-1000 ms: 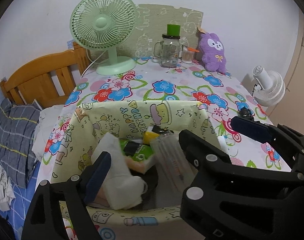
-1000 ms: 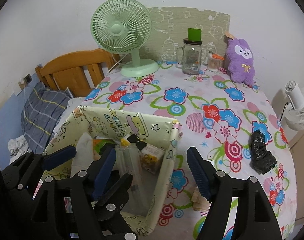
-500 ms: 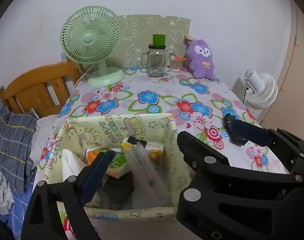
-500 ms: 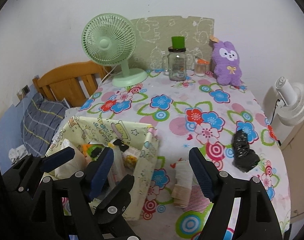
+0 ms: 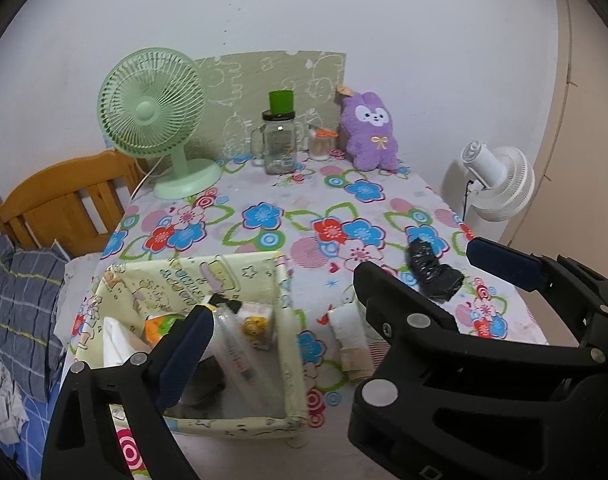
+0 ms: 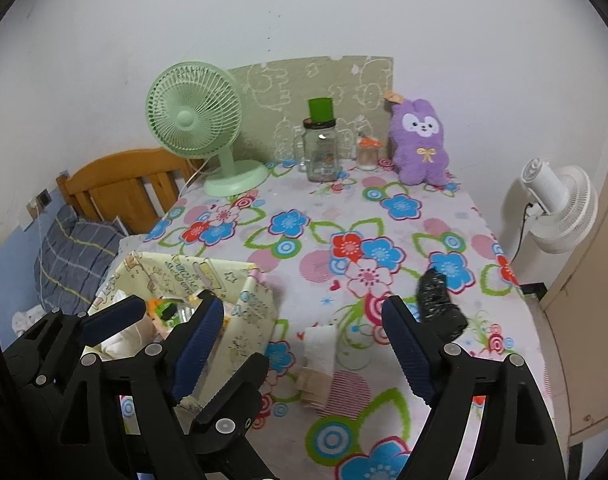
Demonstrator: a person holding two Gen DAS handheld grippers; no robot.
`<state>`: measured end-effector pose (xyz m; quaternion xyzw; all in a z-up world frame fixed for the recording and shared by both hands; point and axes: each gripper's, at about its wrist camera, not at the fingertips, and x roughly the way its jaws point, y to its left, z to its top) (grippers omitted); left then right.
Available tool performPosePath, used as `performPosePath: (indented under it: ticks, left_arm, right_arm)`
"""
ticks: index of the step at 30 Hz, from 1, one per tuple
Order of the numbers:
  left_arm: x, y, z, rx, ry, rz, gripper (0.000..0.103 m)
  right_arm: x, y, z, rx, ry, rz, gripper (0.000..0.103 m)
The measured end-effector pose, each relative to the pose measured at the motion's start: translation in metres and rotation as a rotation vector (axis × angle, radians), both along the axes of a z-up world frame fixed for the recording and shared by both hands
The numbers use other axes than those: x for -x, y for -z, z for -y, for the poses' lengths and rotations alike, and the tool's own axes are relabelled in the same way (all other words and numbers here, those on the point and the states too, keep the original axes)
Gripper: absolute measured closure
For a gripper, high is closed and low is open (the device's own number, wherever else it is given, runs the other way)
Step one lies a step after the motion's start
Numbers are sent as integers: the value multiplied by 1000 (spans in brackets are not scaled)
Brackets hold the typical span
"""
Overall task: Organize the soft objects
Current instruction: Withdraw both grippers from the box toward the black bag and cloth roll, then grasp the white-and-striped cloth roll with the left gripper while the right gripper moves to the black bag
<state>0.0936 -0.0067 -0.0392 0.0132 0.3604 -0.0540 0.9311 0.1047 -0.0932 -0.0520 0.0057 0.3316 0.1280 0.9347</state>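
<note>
A yellow cartoon-print fabric box (image 5: 171, 280) (image 6: 255, 312) stands at the table's near left, holding a white cloth (image 5: 115, 340), packets and a clear tube. My left gripper (image 5: 320, 300) hovers over its right side with opening jaws and nothing between them. The right gripper's black fingers crowd that view's right half. My right gripper (image 6: 301, 320) is also opening, above a rolled white-and-beige cloth (image 6: 320, 348) (image 5: 350, 340) on the table, without touching it. A black crumpled bundle (image 6: 440, 304) (image 5: 432, 272) lies to the right. A purple plush (image 6: 420, 140) (image 5: 370, 132) sits at the back.
At the back stand a green desk fan (image 5: 151, 108), a glass jar mug with a green lid (image 5: 279, 148) and a small orange-lidded jar (image 5: 320, 144). A white fan (image 6: 560, 204) stands beyond the table's right edge. A wooden headboard (image 6: 123, 180) and striped pillow are on the left.
Both grippers have drawn back and upward from the box, their jaws spreading wider. The rolled cloth on the table has come into view; the white cloth stays in the box.
</note>
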Motion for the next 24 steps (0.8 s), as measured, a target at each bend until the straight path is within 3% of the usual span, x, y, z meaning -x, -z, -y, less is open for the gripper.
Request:
performPosePath:
  ticks: [24]
  left_arm:
    - [-2, -3, 53, 12, 49, 17, 2]
  right_arm:
    - [9, -5, 63, -8, 96, 42, 13]
